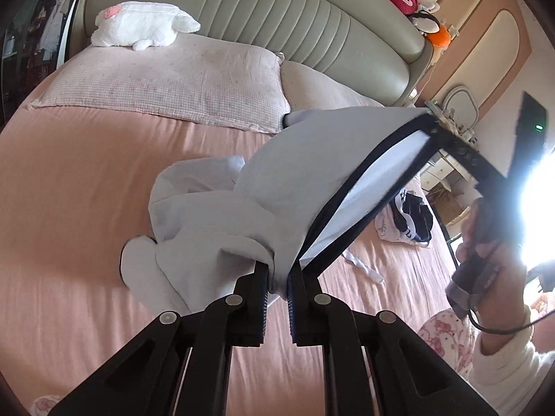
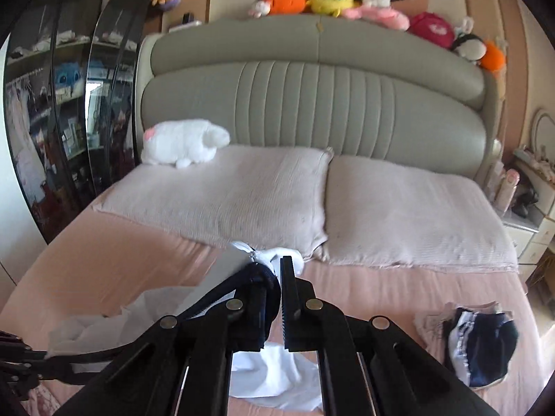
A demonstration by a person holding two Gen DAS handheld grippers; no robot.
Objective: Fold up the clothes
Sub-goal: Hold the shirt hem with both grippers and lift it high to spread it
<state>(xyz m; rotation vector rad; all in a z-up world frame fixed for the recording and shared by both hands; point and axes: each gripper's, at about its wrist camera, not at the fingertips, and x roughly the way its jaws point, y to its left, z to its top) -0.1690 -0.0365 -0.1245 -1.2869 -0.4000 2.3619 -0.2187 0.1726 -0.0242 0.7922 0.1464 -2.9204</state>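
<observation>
The white garment point(image 1: 277, 173) hangs in the air above the pink bed point(image 1: 69, 190), stretched between my two tools so that its dark-trimmed edge point(image 1: 367, 187) runs taut from one to the other. My left hand-held gripper point(image 1: 277, 284) is pressed together on a bunched fold of the cloth near the end of that trim, and the rest of the fabric sags down to my left. My right hand-held gripper point(image 2: 280, 298) pinches the far end of the same trim, with its jaws closed on it. I hold the edge taut, I judge, so that the cloth opens flat before I lay it on the bed for folding. Another dark and white garment point(image 2: 478, 346) lies crumpled to my right, well clear of this one.
</observation>
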